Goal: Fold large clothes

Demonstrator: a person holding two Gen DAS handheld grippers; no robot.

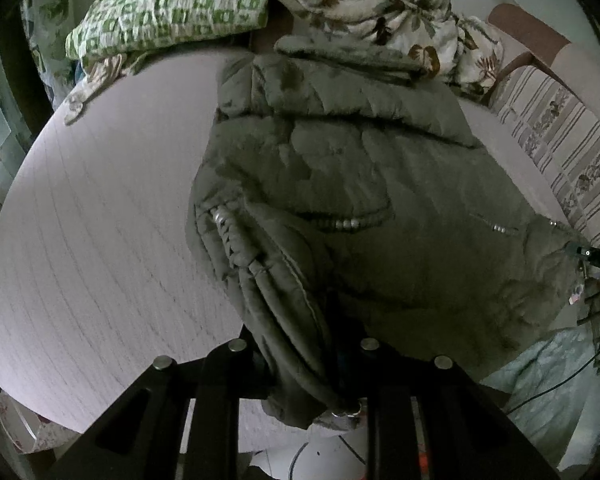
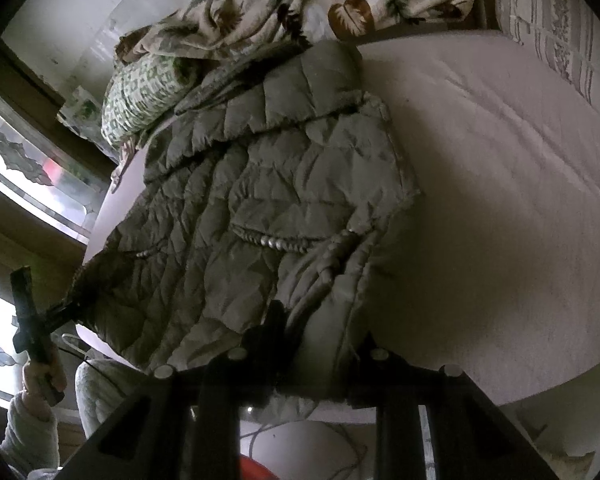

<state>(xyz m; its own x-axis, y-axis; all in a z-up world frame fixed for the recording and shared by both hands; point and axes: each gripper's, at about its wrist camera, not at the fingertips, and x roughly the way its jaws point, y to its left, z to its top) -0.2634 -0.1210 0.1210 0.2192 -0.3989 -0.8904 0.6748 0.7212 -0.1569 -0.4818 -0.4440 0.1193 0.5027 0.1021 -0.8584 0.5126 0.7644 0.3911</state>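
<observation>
A grey-green quilted puffer jacket [image 1: 360,184] lies on a round pale table [image 1: 100,220], its near hem lifted off the edge. My left gripper [image 1: 304,360] is shut on a bunched fold of that hem, with the zip end hanging below it. The right wrist view shows the jacket [image 2: 260,200] again, and my right gripper [image 2: 316,344] is shut on the hem's other side, fabric draped over its fingers. Each gripper shows in the other's view: the right gripper [image 1: 576,252] at the jacket's right corner, the left gripper [image 2: 66,306] at its left corner, held by a hand [image 2: 40,380].
A green-and-white patterned pillow [image 1: 168,12] and a leaf-print blanket [image 1: 380,12] are piled at the table's far edge, touching the jacket's collar. A striped cushion [image 1: 560,152] lies beyond the right rim. Bare table [image 2: 500,200] spreads right of the jacket. A window [image 2: 28,168] is at left.
</observation>
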